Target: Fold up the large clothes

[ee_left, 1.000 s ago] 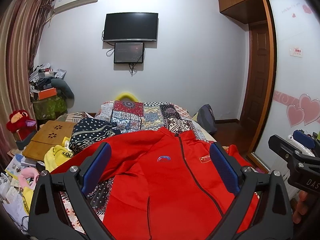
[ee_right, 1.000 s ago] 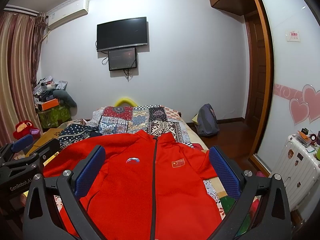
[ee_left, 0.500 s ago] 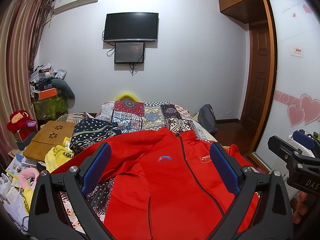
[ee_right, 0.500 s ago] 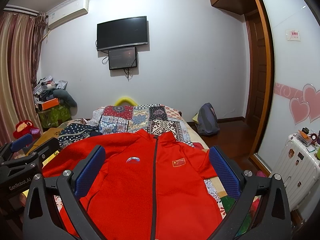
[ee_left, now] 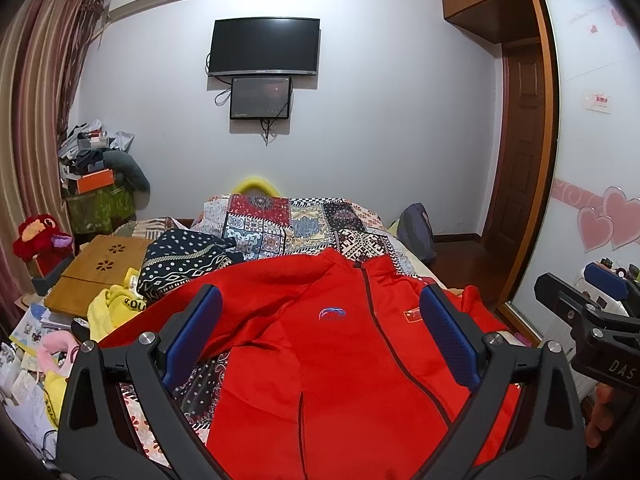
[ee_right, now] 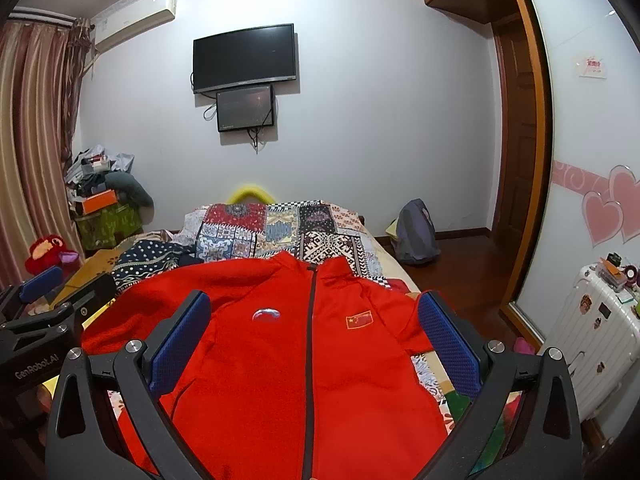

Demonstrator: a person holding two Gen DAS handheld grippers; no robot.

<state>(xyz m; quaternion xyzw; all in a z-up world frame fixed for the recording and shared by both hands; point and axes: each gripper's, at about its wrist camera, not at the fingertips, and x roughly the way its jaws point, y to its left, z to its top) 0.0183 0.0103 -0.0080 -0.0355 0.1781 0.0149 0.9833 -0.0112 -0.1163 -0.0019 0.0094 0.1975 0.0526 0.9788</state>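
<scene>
A large red zip jacket (ee_left: 340, 360) lies spread front-up on the bed, collar toward the far wall; it also shows in the right wrist view (ee_right: 280, 360). Its left sleeve stretches out to the left. My left gripper (ee_left: 320, 336) is open and empty, held above the jacket's chest. My right gripper (ee_right: 314, 340) is open and empty above the jacket's zip. Each gripper shows at the edge of the other's view: the right one (ee_left: 592, 312), the left one (ee_right: 48, 312).
A patchwork quilt (ee_left: 296, 220) covers the far bed. A dark patterned cloth (ee_left: 184, 260), yellow garment (ee_left: 112, 304) and wooden tray (ee_left: 100, 268) lie left. A white suitcase (ee_right: 592, 332) and wardrobe door stand right; a grey backpack (ee_right: 416, 232) sits on the floor.
</scene>
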